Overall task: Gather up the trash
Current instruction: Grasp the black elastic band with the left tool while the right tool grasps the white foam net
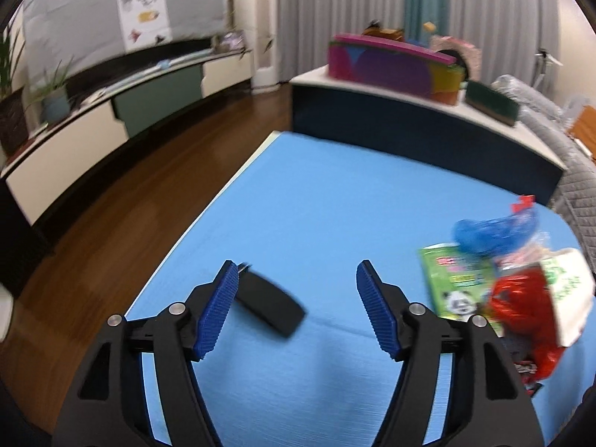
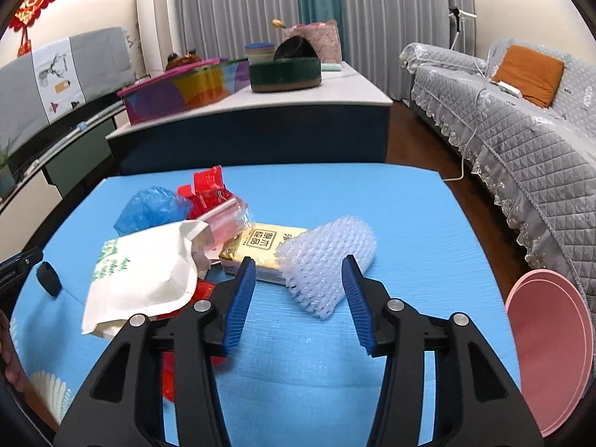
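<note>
My left gripper [image 1: 297, 264] is open over the blue mat [image 1: 335, 193], nothing between its pads. A small flat black object [image 1: 268, 300] lies just inside its left finger. To its right sits a trash pile: a green panda packet [image 1: 454, 283], a blue plastic bag [image 1: 491, 232] and a red wrapper [image 1: 521, 298]. My right gripper [image 2: 298, 259] is open, and a white foam net sleeve [image 2: 324, 260] lies between its fingertips, clear of the left pad. Behind the sleeve are a yellow tissue packet [image 2: 257, 246] and a white paper bag [image 2: 145, 272].
A pink round bin [image 2: 551, 350] stands at the mat's right edge. A low table [image 2: 260, 104] with colourful boxes stands behind the mat. A grey quilted sofa [image 2: 521, 130] runs along the right, and a TV cabinet [image 1: 93, 123] along the left.
</note>
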Action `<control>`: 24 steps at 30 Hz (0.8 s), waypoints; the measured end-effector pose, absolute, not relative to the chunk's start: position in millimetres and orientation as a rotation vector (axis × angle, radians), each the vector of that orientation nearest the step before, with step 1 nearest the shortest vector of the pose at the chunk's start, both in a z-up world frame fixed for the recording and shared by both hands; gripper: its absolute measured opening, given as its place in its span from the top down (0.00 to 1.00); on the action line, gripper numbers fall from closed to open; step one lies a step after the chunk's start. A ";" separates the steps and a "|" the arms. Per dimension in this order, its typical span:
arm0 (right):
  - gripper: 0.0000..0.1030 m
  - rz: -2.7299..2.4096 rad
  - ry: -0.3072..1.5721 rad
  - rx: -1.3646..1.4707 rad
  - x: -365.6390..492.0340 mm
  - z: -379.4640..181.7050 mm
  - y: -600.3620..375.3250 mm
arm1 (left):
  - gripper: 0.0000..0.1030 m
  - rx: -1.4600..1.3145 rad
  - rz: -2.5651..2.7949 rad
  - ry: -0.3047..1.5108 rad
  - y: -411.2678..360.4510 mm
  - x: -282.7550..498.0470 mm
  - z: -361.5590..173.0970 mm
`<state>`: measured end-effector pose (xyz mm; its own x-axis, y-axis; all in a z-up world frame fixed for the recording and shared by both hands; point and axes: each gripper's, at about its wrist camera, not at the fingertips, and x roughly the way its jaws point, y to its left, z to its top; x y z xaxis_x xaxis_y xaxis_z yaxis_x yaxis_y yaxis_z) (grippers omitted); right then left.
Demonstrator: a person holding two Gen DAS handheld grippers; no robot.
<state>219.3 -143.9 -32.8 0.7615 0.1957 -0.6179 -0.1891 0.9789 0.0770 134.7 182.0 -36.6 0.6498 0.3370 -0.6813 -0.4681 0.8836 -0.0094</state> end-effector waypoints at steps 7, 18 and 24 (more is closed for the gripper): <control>0.52 0.154 0.712 -0.019 231.9 -45.3 -141.9 | 0.37 -0.258 0.511 0.790 198.9 141.4 -53.9; 0.94 0.171 0.747 0.003 237.5 -50.1 -147.9 | 0.52 -0.293 0.553 0.856 209.8 153.0 -72.8; 0.96 0.169 0.730 0.037 231.6 -40.2 -159.2 | 0.82 -0.235 0.552 0.842 199.2 155.2 -66.1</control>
<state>231.6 -159.2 -40.2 0.7321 0.1668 -0.6605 -0.1412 0.9857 0.0923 155.2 199.2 -66.1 0.5369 0.3681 -0.7591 -0.5490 0.8357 0.0169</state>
